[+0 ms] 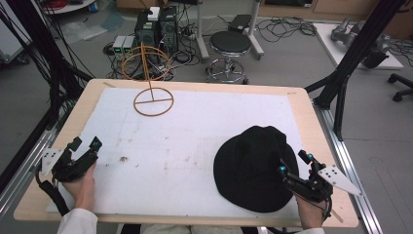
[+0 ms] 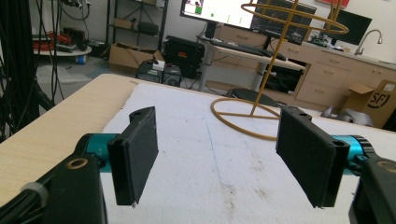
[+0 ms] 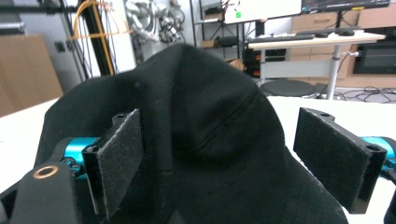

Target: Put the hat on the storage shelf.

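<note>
A black brimmed hat lies crown-up on the white mat at the front right. My right gripper hovers open at its right brim; in the right gripper view the hat sits between and beyond the spread pads, with the gripper holding nothing. My left gripper rests open at the mat's front left, jaws wide apart over bare mat. A yellow wire stand with a ring base stands at the back left of the mat, and the stand rises ahead in the left gripper view.
The wooden table edge frames the mat. Behind the table are a black stool, computer boxes and cables on the floor. Black frame posts stand at the right. Small brown stains mark the mat.
</note>
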